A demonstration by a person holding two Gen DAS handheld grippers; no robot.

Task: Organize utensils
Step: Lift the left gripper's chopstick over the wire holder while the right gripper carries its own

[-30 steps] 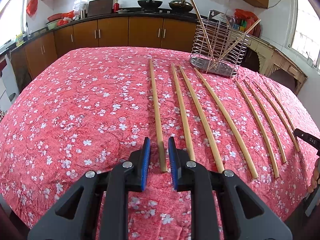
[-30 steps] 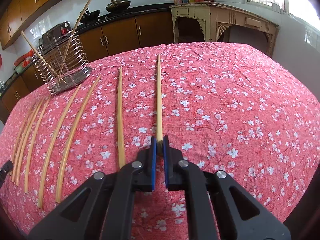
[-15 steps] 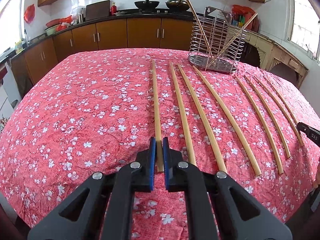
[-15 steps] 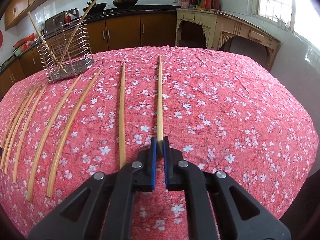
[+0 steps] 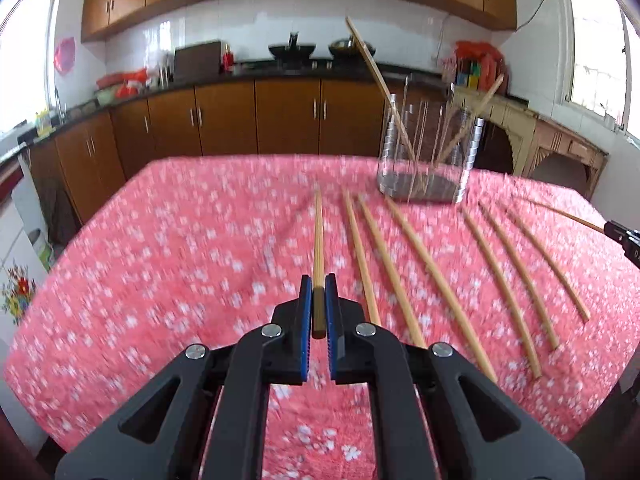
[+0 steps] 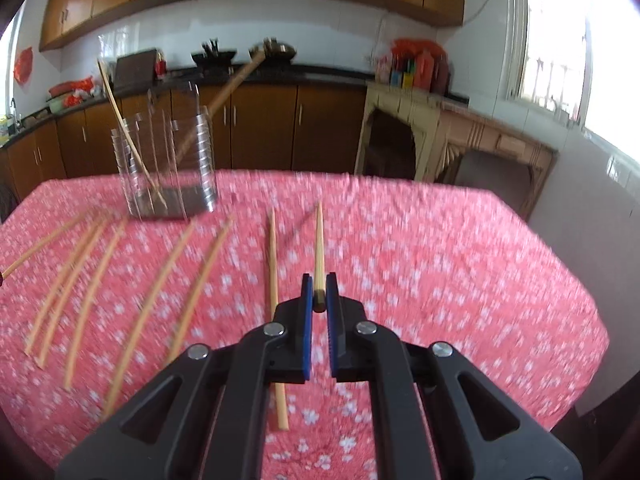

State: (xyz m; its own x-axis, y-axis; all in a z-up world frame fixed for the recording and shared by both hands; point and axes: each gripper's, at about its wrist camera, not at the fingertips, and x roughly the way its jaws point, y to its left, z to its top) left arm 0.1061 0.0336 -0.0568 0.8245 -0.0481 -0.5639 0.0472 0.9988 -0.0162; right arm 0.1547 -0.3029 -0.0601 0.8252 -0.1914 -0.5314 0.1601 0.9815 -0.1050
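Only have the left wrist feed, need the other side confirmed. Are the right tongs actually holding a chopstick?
Observer: Yes. The right tongs are shut on the butt end of one chopstick, gripped near the pad tips and pointing ahead along the fingers.
Operator: Is it off the cloth or dragging?
Observer: It looks off the cloth: its shadow falls apart from it, to its left on the tablecloth.
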